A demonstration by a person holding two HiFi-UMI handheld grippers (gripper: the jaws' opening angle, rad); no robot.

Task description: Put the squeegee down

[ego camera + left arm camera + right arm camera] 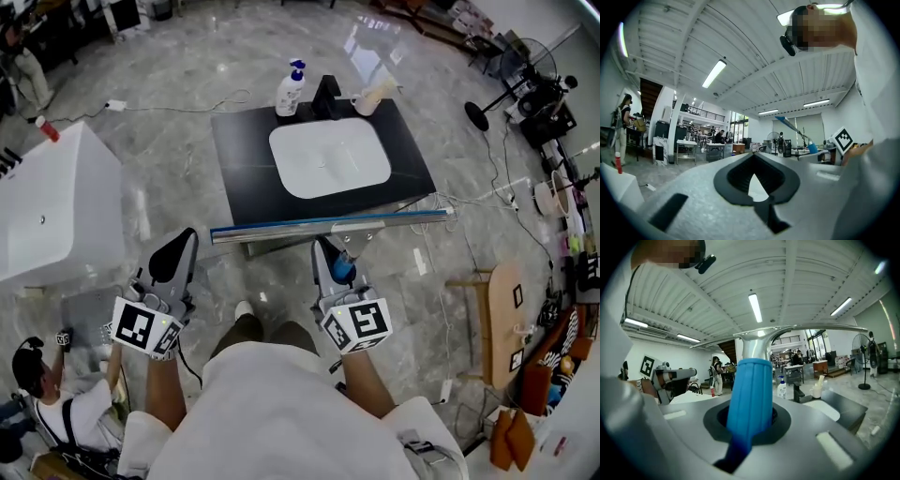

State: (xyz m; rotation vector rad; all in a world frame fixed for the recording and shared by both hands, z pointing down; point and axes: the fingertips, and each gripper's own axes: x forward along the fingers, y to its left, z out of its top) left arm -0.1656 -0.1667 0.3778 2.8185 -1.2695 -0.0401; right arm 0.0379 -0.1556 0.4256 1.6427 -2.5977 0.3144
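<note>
The squeegee has a long metal blade and a blue handle. Its blade hangs level just in front of the near edge of a black countertop with a white basin. My right gripper is shut on the handle, which in the right gripper view stands up between the jaws as a blue grip under the metal neck. My left gripper is held at the left, apart from the squeegee, jaws shut with nothing between them.
At the back of the countertop stand a soap bottle, a black faucet and a cup. A white tub stands at the left. At the right are a wooden bench, cables and a fan. A person sits at the lower left.
</note>
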